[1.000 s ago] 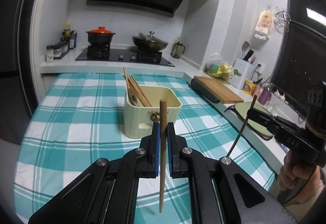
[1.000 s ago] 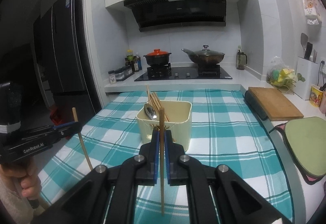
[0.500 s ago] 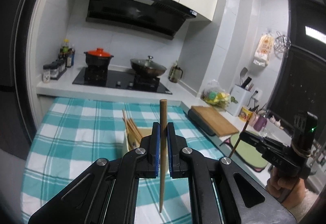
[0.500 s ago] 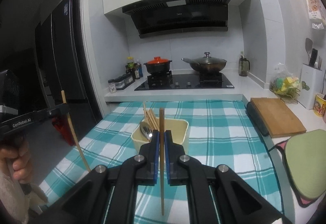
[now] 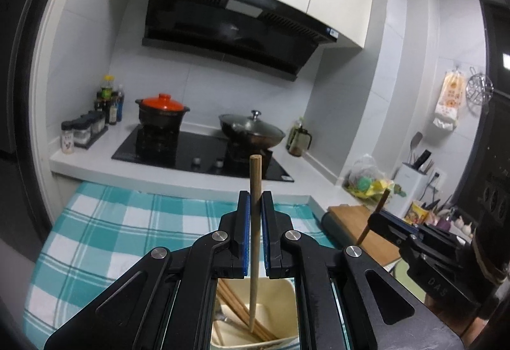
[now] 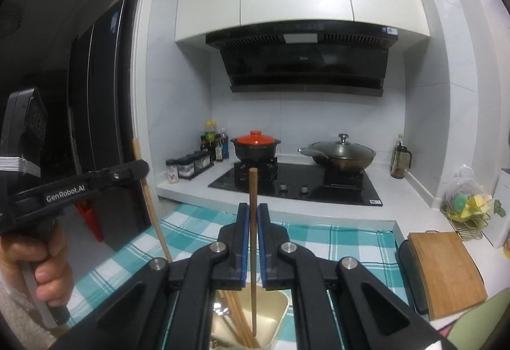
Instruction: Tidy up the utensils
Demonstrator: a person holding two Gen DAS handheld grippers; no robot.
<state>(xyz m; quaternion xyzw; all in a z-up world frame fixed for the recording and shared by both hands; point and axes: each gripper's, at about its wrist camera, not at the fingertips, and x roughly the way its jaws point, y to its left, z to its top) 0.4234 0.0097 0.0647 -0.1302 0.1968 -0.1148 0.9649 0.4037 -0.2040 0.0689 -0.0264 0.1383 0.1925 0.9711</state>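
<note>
One upright chopstick clenched in each gripper, tips just above the open cream box.

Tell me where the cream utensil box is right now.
The cream utensil box sits on the checked tablecloth at the bottom of both wrist views, directly below the two held chopsticks, with more chopsticks already inside.
</note>
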